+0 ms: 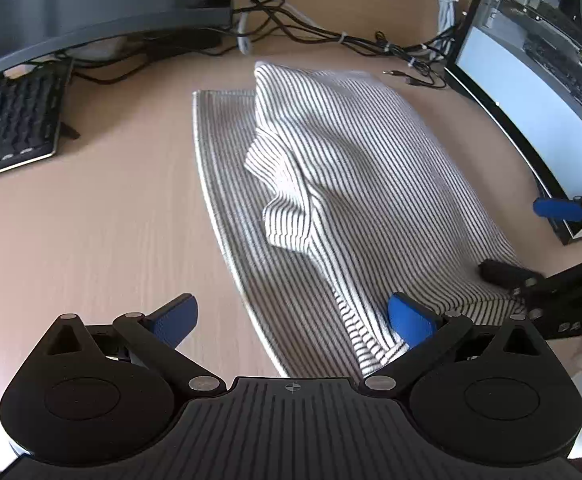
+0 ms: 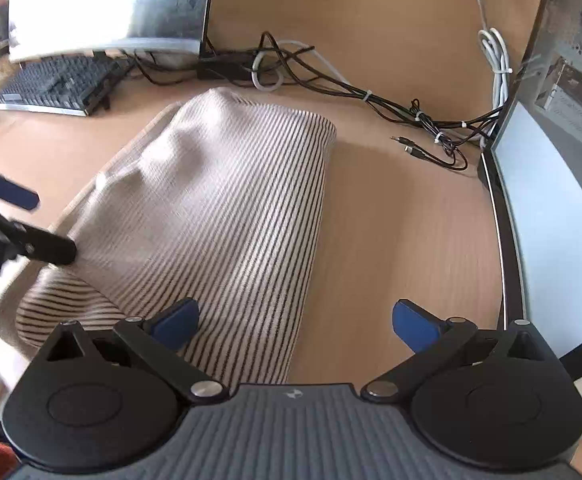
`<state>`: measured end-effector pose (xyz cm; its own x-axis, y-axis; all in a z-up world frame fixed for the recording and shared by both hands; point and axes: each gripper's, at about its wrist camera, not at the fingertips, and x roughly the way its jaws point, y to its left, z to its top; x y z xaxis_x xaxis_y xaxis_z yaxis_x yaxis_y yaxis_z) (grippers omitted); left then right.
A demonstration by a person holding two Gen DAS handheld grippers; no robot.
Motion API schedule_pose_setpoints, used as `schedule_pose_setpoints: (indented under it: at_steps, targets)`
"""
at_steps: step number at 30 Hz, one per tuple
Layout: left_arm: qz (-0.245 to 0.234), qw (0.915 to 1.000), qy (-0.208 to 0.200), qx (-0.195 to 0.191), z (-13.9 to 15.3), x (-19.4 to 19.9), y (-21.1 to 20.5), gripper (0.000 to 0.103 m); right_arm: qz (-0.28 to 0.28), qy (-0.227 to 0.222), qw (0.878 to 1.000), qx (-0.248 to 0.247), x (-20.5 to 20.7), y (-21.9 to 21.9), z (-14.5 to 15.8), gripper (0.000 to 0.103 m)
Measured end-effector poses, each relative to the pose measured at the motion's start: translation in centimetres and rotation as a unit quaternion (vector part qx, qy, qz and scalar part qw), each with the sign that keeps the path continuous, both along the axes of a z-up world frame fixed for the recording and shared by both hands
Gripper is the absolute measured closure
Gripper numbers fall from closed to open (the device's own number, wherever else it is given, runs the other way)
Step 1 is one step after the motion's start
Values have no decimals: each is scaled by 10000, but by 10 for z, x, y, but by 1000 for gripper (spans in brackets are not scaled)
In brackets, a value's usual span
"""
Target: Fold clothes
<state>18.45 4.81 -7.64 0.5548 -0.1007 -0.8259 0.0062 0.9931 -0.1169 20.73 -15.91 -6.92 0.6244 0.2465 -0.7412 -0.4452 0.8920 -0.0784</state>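
Observation:
A black-and-white striped garment (image 1: 331, 184) lies partly folded on the wooden desk (image 1: 91, 240), its right part doubled over the lower layer. It also shows in the right wrist view (image 2: 219, 208). My left gripper (image 1: 291, 320) is open and empty, low over the garment's near left edge, one blue pad (image 1: 409, 318) above the cloth. My right gripper (image 2: 295, 320) is open and empty over the garment's near right edge. In the left wrist view the right gripper (image 1: 531, 240) stands at the garment's right corner. In the right wrist view the left gripper (image 2: 31, 224) stands at the garment's left side.
A keyboard (image 1: 11, 124) and a monitor (image 1: 91, 0) stand at the far left. A second monitor (image 1: 531, 104) and an open computer case (image 1: 551, 12) line the right. Tangled cables (image 1: 331, 32) run along the back of the desk.

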Motion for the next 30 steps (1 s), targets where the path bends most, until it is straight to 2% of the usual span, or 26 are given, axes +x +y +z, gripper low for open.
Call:
schedule_pose_setpoints:
  at_steps: [3, 5, 10, 12, 16, 20, 22, 25, 27, 30]
  targets:
    - [156, 9999, -21, 5, 2, -8, 1, 0, 154, 107, 9992, 349, -5, -7, 9, 0]
    - [278, 9996, -32, -24, 4, -11, 2, 0, 385, 126, 9985, 355, -12, -5, 9, 0]
    - [500, 9983, -42, -313, 9, -21, 1, 0, 725, 327, 9968, -113, -26, 7, -16, 0]
    - [479, 9983, -47, -314, 8, -22, -4, 0, 686, 287, 9971, -161, -29, 9, -25, 0]
    - [444, 9988, -53, -184, 4, -21, -14, 0, 433, 131, 9989, -127, -25, 17, -24, 0]
    - [429, 9990, -133, 35, 1, -13, -16, 0, 431, 76, 9990, -101, -13, 27, -27, 0]
    - [450, 9988, -131, 159, -1, -7, -15, 0, 566, 173, 9981, -141, -14, 26, -22, 0]
    - [420, 9988, -115, 219, 2, -11, -15, 0, 1050, 206, 9942, -79, -21, 9, -8, 0]
    - [412, 9986, -123, 293, 4, -16, -16, 0, 1138, 238, 9931, 169, -21, -6, 9, 0]
    - [543, 9982, -108, 224, 6, -24, -13, 0, 887, 84, 9937, 680, -14, -16, 30, 0]
